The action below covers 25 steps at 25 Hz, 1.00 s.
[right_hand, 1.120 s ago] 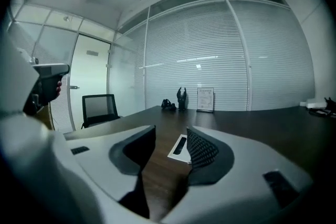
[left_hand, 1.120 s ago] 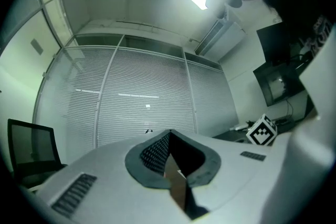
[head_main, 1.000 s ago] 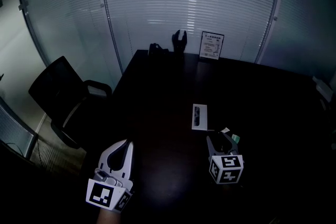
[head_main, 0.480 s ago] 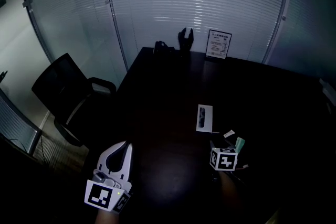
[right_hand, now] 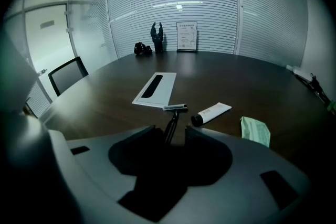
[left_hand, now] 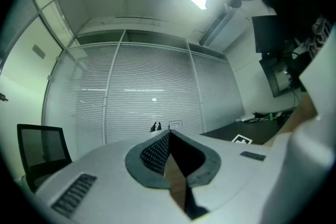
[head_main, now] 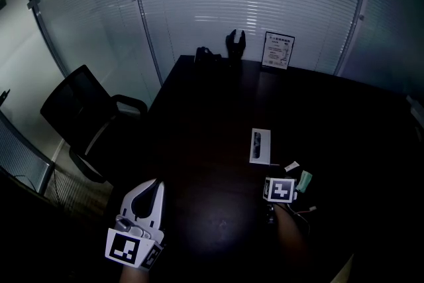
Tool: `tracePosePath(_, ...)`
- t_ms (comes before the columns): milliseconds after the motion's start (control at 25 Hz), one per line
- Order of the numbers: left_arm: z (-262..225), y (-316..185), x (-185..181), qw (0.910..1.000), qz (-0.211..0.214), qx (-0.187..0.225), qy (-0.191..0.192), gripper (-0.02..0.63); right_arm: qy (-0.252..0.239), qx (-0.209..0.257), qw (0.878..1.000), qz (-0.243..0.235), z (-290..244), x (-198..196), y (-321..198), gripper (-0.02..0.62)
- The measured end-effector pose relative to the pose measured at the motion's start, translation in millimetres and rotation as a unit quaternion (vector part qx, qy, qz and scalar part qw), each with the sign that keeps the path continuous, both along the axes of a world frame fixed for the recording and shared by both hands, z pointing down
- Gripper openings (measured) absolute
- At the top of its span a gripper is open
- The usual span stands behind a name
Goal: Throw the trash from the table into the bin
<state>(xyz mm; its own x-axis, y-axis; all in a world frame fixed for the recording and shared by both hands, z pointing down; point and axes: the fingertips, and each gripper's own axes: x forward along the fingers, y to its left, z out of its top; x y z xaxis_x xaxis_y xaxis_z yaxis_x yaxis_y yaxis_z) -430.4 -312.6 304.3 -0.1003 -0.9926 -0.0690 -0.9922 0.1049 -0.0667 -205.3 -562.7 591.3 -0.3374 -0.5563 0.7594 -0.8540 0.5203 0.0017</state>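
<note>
Where the trash lies: on the near right part of the dark table (head_main: 199, 116), four pieces close together, none clearly touching another.
razor (right_hand: 174, 114): disposable, with a slim dark handle and a pale grey head set crosswise at its far end.
tube (right_hand: 211, 113): small and white with a black cap on its near left end, lying flat just right of the razor's head.
packet (right_hand: 255, 131): pale green, flat and creased, to the right of the tube and the rightmost of the group.
white box (right_hand: 155, 89): long, flat and white, with a black strip down its middle, lying just beyond the razor's head.
right gripper (right_hand: 176, 131): tilted down over the near right of the table with its jaws apart. The near end of the razor's handle runs into the gap with room on both sides, so nothing is gripped.
left gripper (left_hand: 168, 135): held level off the table's near left edge, jaw tips meeting in a point. A brownish patch shows in the slit behind the tips, and I cannot tell what it is.
far end of the table: a framed sign (head_main: 279, 50) with a dark ornament (head_main: 235, 44) to its left.
left of the table: a black office chair (head_main: 76, 109).
behind: a curved glass wall (head_main: 245, 3) with blinds.
</note>
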Motion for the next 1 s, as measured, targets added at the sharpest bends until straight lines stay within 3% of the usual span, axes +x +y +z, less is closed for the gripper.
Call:
tracePosePath(200, 8.0, -1.3, 2.8, 0.9999, 0.005, -0.016, 0.004, 0.000, -0.001, -0.023, 1.000, 0.000, -5.1, -4.8, 1.7, 0.176)
tracePosePath(440, 0.3, -2.5, 4.2, 1.0000, 0.005, 0.003, 0.001, 0.000, 0.003, -0.043, 0.999, -0.002, 15.8, -4.2, 0.2, 0.149)
tracePosePath(520, 0.8, -1.5, 4.1, 1.0000, 0.004, 0.001, 0.001, 0.000, 0.013, -0.036, 0.999, -0.011, 29.4, -5.7, -2.7, 0.111)
tracePosePath(640, 3.2, 0.5, 2.3, 1.0000, -0.001, -0.006, 0.003, 0.000, 0.057, -0.022, 0.998, -0.025, 1.7, -6.4, 11.4, 0.054)
tracePosePath(1000, 2.3, 4.0, 6.0, 0.9999, -0.001, -0.006, 0.009, 0.000, 0.043, -0.002, 0.998, -0.043, 2.6, -4.6, 5.3, 0.049)
